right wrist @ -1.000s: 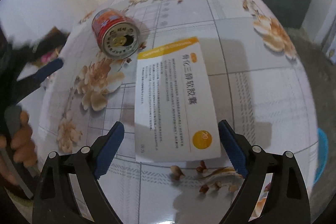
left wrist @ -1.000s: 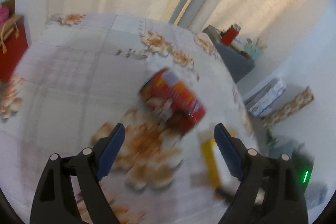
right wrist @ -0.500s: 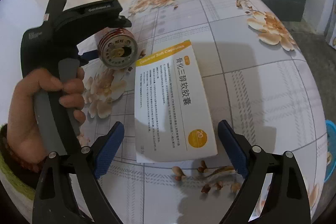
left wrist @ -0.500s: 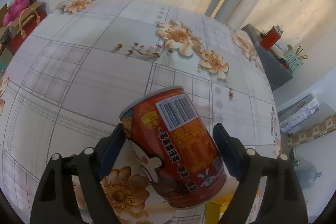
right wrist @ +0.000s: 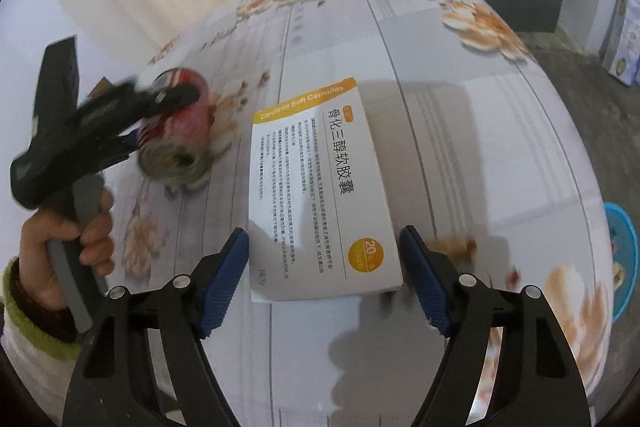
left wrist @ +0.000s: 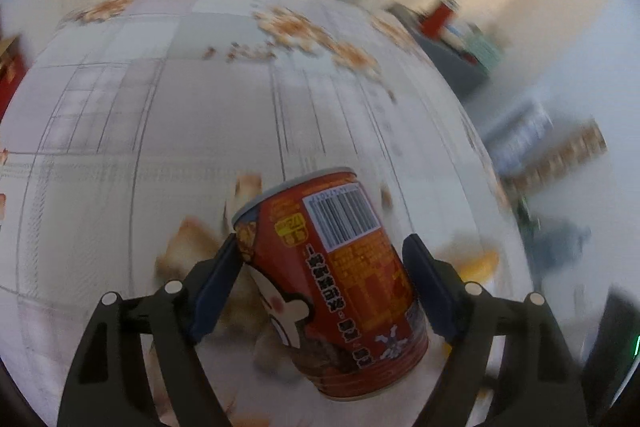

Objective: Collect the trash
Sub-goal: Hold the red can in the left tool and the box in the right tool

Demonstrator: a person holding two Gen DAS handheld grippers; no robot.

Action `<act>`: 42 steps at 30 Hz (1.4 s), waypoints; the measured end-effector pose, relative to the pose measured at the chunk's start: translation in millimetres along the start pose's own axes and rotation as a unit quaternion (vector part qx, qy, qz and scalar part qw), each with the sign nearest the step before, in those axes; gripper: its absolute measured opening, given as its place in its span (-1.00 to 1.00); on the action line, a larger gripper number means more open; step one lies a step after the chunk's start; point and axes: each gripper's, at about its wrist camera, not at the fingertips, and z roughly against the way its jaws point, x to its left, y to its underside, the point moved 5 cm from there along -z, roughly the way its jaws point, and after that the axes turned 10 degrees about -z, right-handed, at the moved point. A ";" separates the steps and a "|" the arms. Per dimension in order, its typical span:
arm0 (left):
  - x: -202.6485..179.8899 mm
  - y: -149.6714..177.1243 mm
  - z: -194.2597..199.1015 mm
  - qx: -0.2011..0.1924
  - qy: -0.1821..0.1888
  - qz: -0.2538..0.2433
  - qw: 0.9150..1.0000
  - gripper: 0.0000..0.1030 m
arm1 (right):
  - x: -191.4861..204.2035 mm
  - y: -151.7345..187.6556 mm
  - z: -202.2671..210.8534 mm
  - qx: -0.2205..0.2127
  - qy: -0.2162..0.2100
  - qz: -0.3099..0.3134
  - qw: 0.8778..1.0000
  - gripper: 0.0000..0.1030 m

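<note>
Can [left wrist: 336, 279] apparently grasped by left gripper [left wrist: 320, 271]; right gripper [right wrist: 324, 271] released, closing.

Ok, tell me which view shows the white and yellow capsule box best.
The right wrist view: the flat white and yellow cardboard capsule box lies whole and sharp on the floral tablecloth. The left wrist view shows only a blurred yellow patch behind the red can.
</note>
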 end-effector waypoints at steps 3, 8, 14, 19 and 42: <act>-7.5 26.2 14.2 0.021 0.017 -0.049 0.998 0.54 | -6.2 19.4 11.1 0.008 0.000 -0.004 1.000 0.40; -27.5 66.7 34.9 0.050 0.003 -0.117 0.992 0.55 | -9.3 51.0 25.0 0.026 -0.008 0.003 1.000 0.43; -40.2 78.4 42.0 0.032 -0.049 -0.137 0.989 0.56 | -5.8 50.3 27.0 0.030 0.016 0.005 0.999 0.50; -48.9 82.8 40.8 0.027 -0.082 -0.176 0.981 0.56 | 3.1 40.2 23.7 0.016 0.031 0.009 0.999 0.52; -60.7 98.3 40.0 0.020 -0.135 -0.219 0.966 0.56 | 13.4 32.0 4.7 0.003 0.079 0.025 0.997 0.43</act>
